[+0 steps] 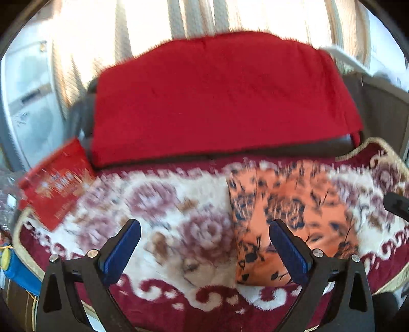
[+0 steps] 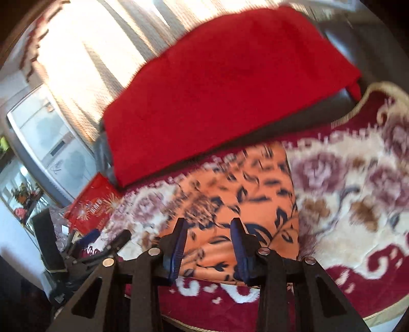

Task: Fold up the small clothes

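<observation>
Orange floral cloth flat on rug — below both tongs, L & R, open, empty.

My left gripper: black frame w/ blue pads, silver screws. Right gripper: same black + dark blue. Small garment is orange w/ dark navy/black leaf & flower print. Rug-like cover under it: cream centre, mauve-purple roses, brown leaves, maroon border w/ white scrolls, beige edging. Cloth on the backrest: plain bright red, dark brown/black upholstery showing below. Box at left: red w/ white-gold firework print. Curtains pale cream, striped. Blue + yellow item at far left edge.
</observation>
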The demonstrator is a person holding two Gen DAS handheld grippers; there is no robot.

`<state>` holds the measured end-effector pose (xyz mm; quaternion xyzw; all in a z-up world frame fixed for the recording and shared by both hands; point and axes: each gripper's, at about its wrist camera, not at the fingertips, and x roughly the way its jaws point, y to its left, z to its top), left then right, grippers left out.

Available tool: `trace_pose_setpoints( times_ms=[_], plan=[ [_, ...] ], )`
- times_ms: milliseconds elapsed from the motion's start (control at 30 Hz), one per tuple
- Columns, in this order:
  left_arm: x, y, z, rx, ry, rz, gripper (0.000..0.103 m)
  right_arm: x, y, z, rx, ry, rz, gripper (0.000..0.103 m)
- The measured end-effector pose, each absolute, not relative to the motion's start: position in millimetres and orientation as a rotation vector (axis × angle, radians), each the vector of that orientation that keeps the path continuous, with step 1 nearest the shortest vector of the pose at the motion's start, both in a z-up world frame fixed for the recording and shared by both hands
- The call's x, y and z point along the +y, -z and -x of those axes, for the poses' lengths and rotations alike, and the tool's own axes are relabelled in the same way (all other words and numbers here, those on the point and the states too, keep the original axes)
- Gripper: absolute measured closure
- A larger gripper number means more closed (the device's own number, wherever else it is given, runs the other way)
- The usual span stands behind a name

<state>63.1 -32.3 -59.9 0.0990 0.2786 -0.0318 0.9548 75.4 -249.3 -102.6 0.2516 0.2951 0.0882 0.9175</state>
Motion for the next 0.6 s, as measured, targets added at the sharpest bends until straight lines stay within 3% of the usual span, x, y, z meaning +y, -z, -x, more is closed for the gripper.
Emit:
trace_pose_setpoints(
  times_ms=[67, 233, 600],
  plan=[
    [-29.7, 44.7, -53.5, 0.539, 0.059, -0.190, 0.002, -246.4, 81.3, -56.4, 0.552, -0.171, -0.472, 0.039],
    [-24.5, 5.3, -23.5, 0.490, 0.081, -0.120, 0.002, -240.1, 44.3, -17.5, 0.441, -0.186, -0.425, 0.039],
    [-31.4, -44.8, 28.0, 0.381, 0.016, -0.120, 0.000, -238.6, 17.4, 37.3, 0.363, -0.155, -0.354, 0.039]
  ],
)
